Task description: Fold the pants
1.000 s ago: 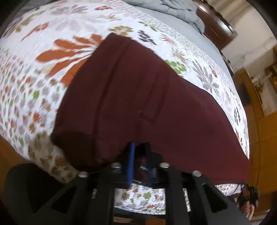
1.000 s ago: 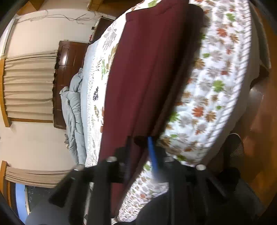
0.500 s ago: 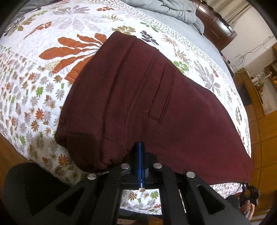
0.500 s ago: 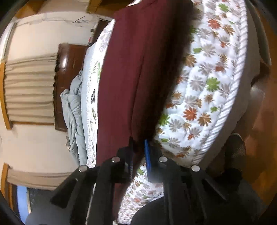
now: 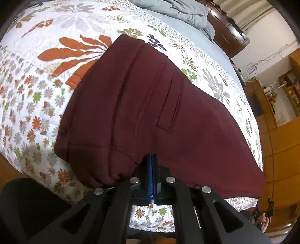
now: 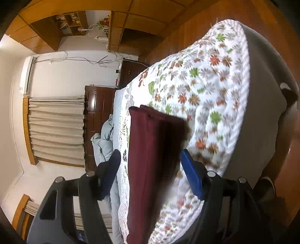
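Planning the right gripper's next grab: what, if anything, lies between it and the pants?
Nothing visible. The right gripper has its jaws opening, with the pants lying on the quilt straight ahead between the fingers, pads not pressing. The left gripper is shut at the pants' edge.

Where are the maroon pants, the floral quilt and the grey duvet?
maroon pants point(image 5: 168, 112), left wrist view, back pocket area.
floral quilt point(image 5: 37, 93), left wrist view, bare left part.
grey duvet point(image 5: 180, 9), left wrist view, crumpled middle.

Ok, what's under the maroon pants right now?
The floral quilt on the bed lies under the maroon pants, showing all round them. Whatever sits directly beneath the cloth is covered.
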Tool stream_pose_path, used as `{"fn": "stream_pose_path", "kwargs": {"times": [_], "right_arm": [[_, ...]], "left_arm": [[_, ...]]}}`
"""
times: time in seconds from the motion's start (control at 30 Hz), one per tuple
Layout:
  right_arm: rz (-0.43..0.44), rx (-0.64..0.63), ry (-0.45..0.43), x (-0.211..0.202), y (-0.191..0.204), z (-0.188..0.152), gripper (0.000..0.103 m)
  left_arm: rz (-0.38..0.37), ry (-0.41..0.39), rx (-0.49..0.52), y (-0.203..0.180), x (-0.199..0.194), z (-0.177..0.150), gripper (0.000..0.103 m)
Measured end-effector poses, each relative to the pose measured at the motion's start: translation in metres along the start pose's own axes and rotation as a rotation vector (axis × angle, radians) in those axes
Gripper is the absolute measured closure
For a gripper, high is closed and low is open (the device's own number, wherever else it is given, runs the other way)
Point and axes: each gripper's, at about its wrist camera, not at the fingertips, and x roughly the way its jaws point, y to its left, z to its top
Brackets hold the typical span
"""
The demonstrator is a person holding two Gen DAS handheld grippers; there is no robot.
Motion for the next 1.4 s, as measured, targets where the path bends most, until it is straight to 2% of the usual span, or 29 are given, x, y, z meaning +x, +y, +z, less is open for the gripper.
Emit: {"fn": "stream_pose_path", "kwargs": {"times": [0.13,0.27,0.43,0.5,0.53,0.6,0.67,0.8,0.87,0.9,1.17,1.4], "right_arm": [[0.005,0.007,0.019,0.017,-0.007,0.010,0.037],[0.073,-0.034,0.039,0.030,0.001,0.016,0.040],[0.089,-0.022,0.058,0.036,-0.010,0.026,0.041],[0.154,-0.063,0.063,0.033,0.003,0.027,0.041],[0.158,-0.085,0.052,0.030,0.004,0.024,0.041],[0.095,-0.089,0.056,0.037,-0.002,0.028,0.041],[0.116,-0.047,0.080,0.044,-0.015,0.030,0.043],[0.130,-0.063,0.085,0.050,-0.011,0.036,0.044],[0.120,-0.072,0.089,0.055,-0.005,0.040,0.063],[0.120,-0.072,0.096,0.057,-0.004,0.037,0.080],[0.023,-0.159,0.069,0.054,0.042,0.033,0.086],[-0.087,-0.382,0.044,0.052,0.126,0.012,0.087]], "left_arm": [[0.019,-0.002,0.010,-0.004,0.002,0.000,0.100],[0.043,-0.002,0.021,-0.011,0.005,0.001,0.100],[0.059,-0.005,0.027,-0.017,0.010,0.003,0.100],[0.062,-0.005,0.029,-0.018,0.011,0.003,0.100],[0.063,-0.005,0.030,-0.018,0.011,0.003,0.100],[0.069,-0.007,0.030,-0.019,0.012,0.003,0.100],[0.074,-0.008,0.032,-0.019,0.013,0.003,0.100],[0.075,-0.011,0.033,-0.019,0.013,0.002,0.100],[0.078,-0.011,0.034,-0.020,0.013,0.002,0.100],[0.078,-0.012,0.033,-0.020,0.013,0.002,0.100],[0.066,-0.018,0.024,-0.018,0.012,0.000,0.100],[0.025,-0.022,0.030,-0.017,0.009,-0.002,0.091]]}}
